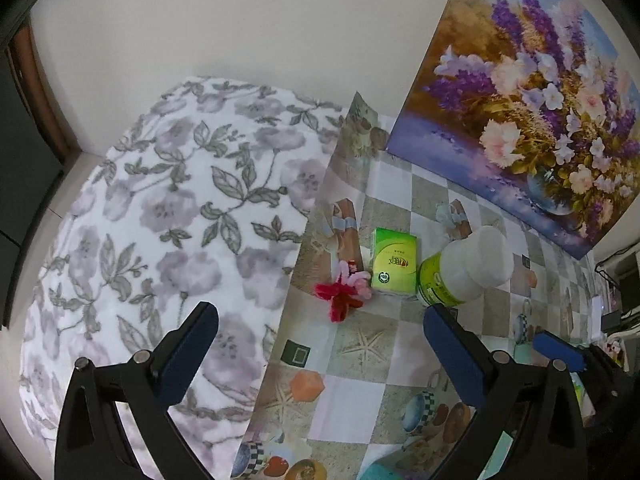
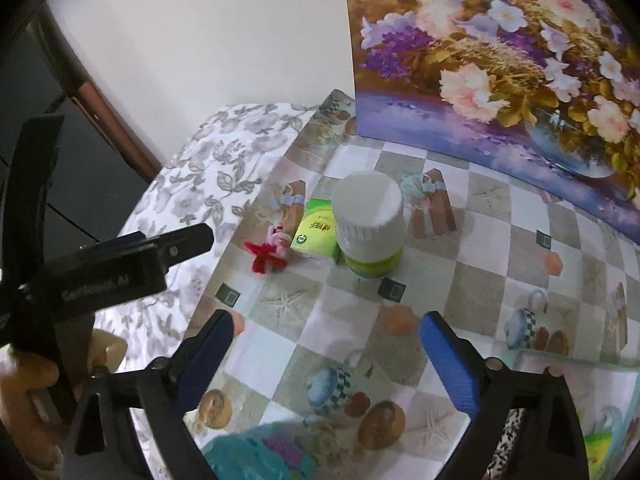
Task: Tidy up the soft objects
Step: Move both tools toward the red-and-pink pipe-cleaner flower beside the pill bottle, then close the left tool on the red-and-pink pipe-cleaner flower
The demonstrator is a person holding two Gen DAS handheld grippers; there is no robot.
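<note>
A red and pink pipe-cleaner flower [image 1: 346, 290] lies on the patterned tablecloth beside a green tissue pack [image 1: 394, 260]; both also show in the right wrist view, the flower [image 2: 268, 254] and the pack [image 2: 318, 230]. A floral fleece blanket [image 1: 160, 220] covers the surface to the left, also seen in the right wrist view [image 2: 200, 184]. My left gripper [image 1: 320, 332] is open and empty, hovering over the blanket's edge, short of the flower. My right gripper [image 2: 326, 344] is open and empty above the tablecloth, near the bottle.
A white-capped bottle with a green label [image 1: 464, 268] stands right of the tissue pack, also in the right wrist view [image 2: 370, 224]. A flower painting [image 1: 528, 92] leans on the wall behind. A teal object [image 2: 256, 452] lies at the near edge. The left gripper's body [image 2: 112, 268] sits left.
</note>
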